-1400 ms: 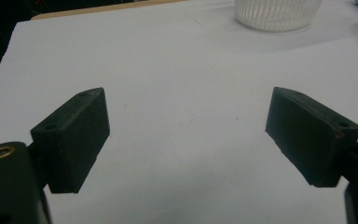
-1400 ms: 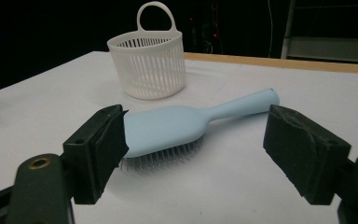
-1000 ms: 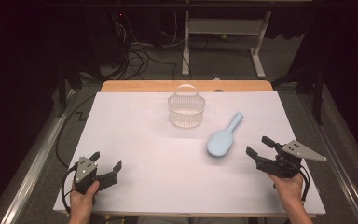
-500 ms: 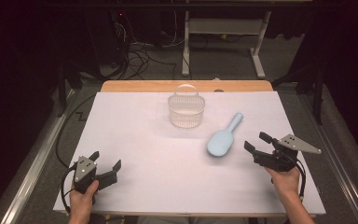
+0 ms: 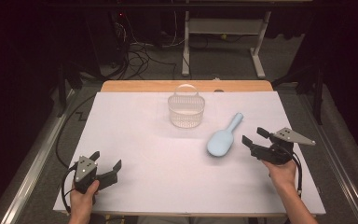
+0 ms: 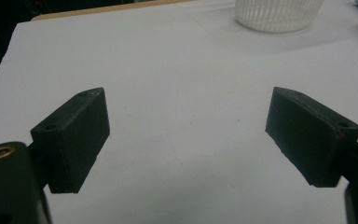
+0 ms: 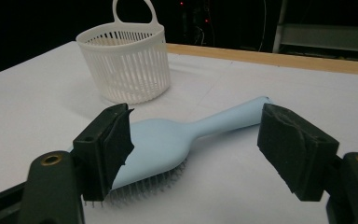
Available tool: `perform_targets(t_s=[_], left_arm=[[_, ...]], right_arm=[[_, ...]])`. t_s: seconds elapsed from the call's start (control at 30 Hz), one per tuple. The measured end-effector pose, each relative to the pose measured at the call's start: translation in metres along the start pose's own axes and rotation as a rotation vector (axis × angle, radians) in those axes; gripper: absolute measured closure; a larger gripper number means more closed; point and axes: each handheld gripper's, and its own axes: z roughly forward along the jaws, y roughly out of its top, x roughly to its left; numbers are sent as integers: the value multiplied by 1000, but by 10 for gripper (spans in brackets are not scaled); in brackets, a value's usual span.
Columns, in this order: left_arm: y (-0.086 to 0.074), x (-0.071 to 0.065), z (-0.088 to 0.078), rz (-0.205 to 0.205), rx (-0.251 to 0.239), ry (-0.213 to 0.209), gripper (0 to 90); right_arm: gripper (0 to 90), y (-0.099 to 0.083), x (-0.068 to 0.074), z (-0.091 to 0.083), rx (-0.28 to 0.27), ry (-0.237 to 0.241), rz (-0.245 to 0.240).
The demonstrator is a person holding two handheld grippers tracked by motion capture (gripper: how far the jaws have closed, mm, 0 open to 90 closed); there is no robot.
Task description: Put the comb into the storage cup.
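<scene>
Right gripper view's blue hairbrush bears no readable writing.

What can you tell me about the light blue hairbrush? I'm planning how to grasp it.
The hairbrush looks like smooth, matte light blue plastic, with a broad oval head that narrows into a round-ended handle. It lies bristles down on the white table cover, smooth back up; short pale bristles show under the head's edge. The handle points toward the table's far right, and the head lies nearer the person. It sits right of the white slatted basket, apart from it. Nothing grips it: the right gripper is open, close beside the head.
</scene>
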Motion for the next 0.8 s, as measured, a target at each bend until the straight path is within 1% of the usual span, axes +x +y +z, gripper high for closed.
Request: perform_targets(t_s=[0.1, 0.2, 0.3, 0.5, 0.67, 0.77, 0.8], left_arm=[[0, 0, 0, -1, 0, 0, 143], [0, 0, 0, -2, 1, -1, 143], [0, 0, 0, -3, 2, -1, 142], [0, 0, 0, -3, 4, -2, 142], [0, 1, 0, -4, 4, 0, 143], [0, 1, 0, -5, 3, 0, 142], [0, 1, 0, -4, 3, 0, 142]], right_arm=[[271, 2, -1, 4, 26, -6, 16], [269, 4, -2, 8, 45, -17, 12], [266, 6, -4, 12, 74, -22, 18], [279, 12, -6, 21, 126, -43, -5], [310, 19, -8, 27, 160, -44, 0], [320, 23, -10, 29, 162, -22, 34], [322, 25, -10, 31, 169, -19, 32]])
